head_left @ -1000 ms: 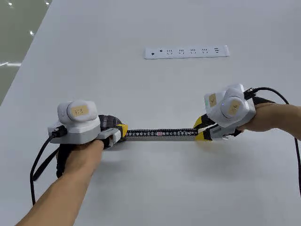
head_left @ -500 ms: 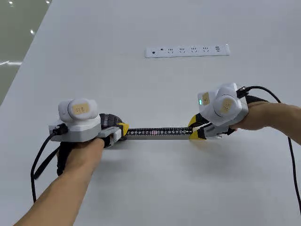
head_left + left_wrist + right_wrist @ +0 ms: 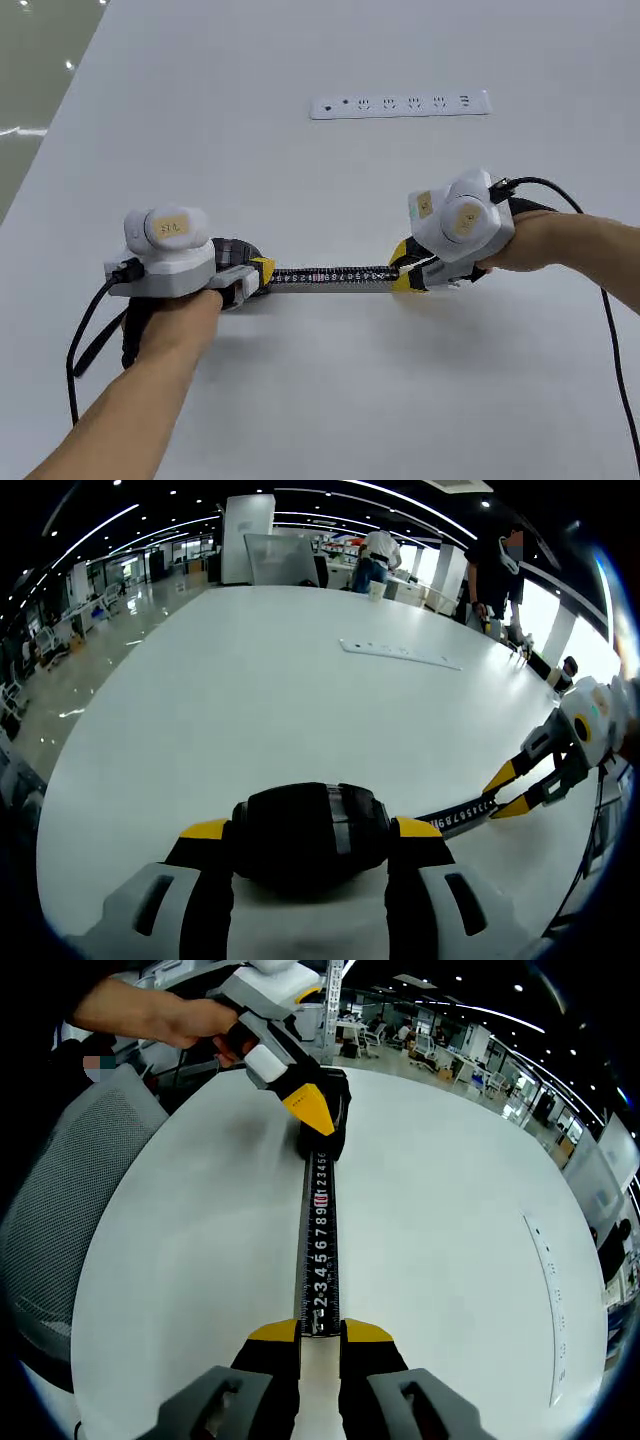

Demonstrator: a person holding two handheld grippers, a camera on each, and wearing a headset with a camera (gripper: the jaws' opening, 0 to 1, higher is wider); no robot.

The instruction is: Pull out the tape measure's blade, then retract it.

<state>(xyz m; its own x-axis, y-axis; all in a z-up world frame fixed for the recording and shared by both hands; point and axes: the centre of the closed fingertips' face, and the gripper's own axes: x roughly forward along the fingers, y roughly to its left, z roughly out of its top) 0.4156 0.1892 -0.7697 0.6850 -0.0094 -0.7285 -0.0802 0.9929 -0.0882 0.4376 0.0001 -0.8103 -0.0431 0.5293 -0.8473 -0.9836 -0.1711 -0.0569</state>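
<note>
Tape measure (image 3: 232, 254), black case lying on white tabletop (image 3: 300, 180), clamped in my left claw (image 3: 312, 829); its blade (image 3: 320, 1240), drawn out flat along the tabletop, tip pinched in my right claw (image 3: 320, 1332); power strip (image 3: 400, 104) farther back.

Right gripper (image 3: 400, 270) shifts left, closing on tape measure case (image 3: 236, 262). Exposed blade (image 3: 330, 275) between gripper and case grows shorter. Right forearm (image 3: 585, 248) reaches farther into head view.
</note>
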